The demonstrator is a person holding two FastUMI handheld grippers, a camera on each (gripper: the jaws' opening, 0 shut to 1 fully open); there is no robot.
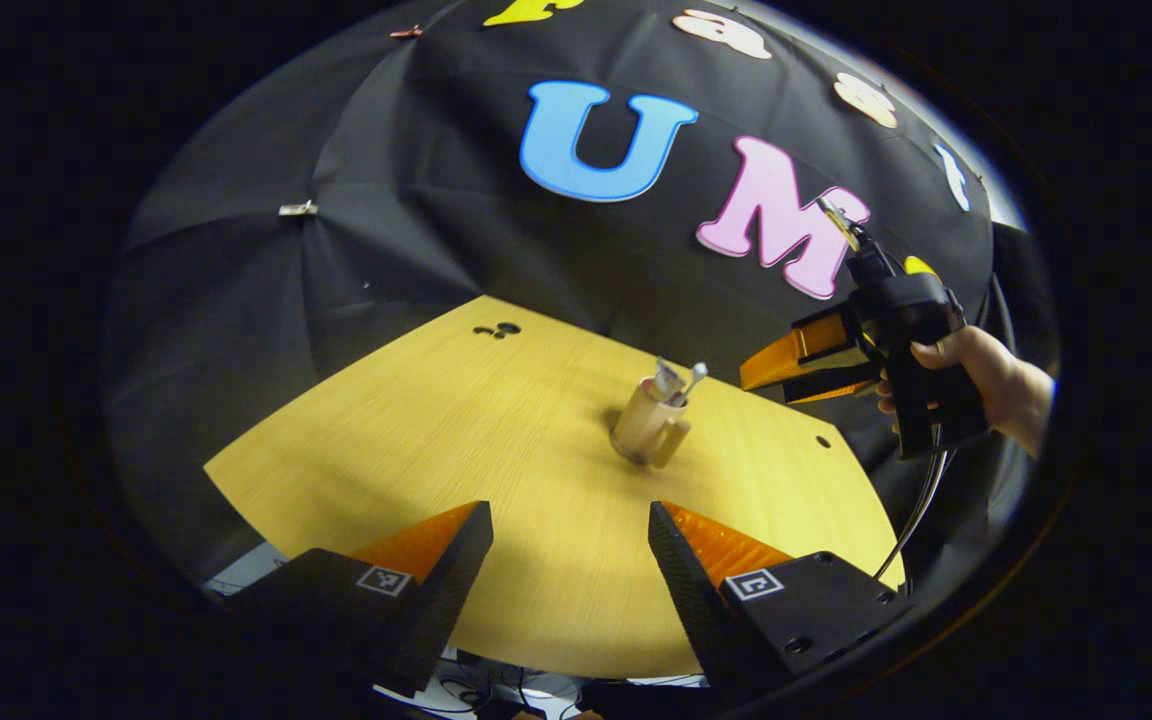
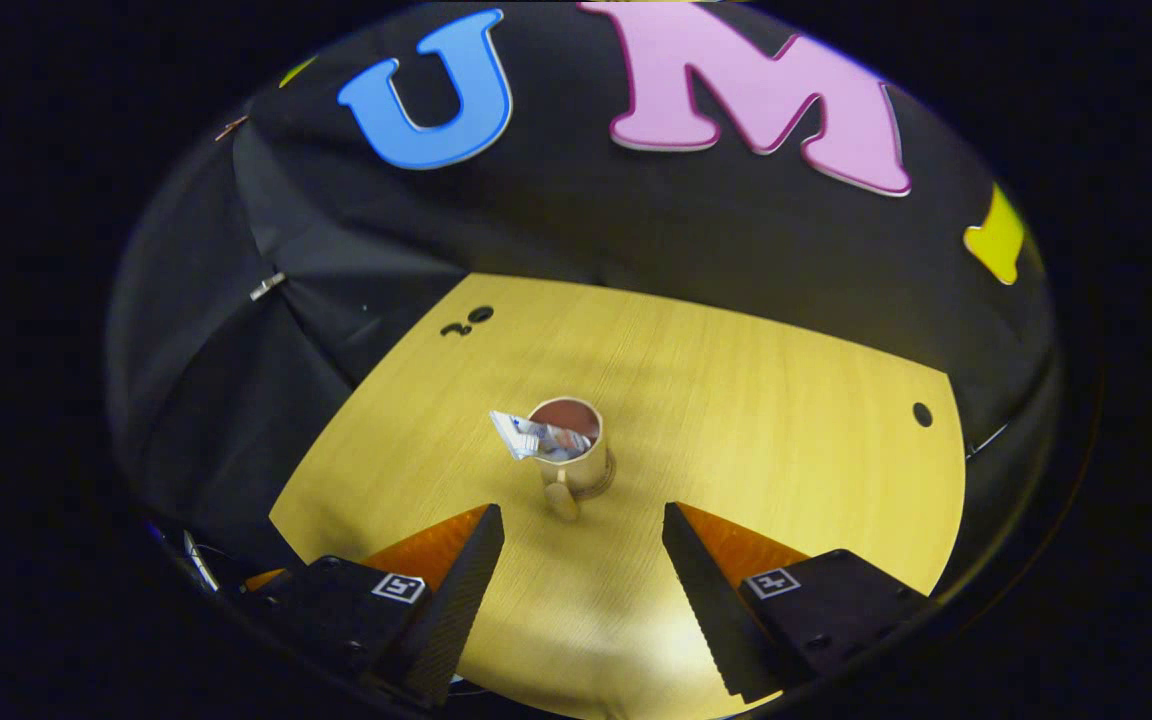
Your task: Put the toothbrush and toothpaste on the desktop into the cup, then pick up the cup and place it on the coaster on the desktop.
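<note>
Near the middle of the desktop [image 1: 496,420]: the cup [image 1: 644,428], upright, with toothbrush [image 1: 694,380] and toothpaste [image 2: 521,437] leaning out of its mouth. Under its base, possibly a thin coaster rim, too small to tell. Left gripper [image 1: 568,560] spread wide, holding nothing; right gripper [image 2: 583,565] likewise spread, aimed at the handle [image 2: 563,500]. For any lift of the cup: close squarely on body or handle, keep level, move slowly to avoid spilling either item.

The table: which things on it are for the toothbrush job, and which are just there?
For the job: cup, toothpaste and toothbrush standing in it, left gripper, right gripper.
Just there: table, its holes.
</note>
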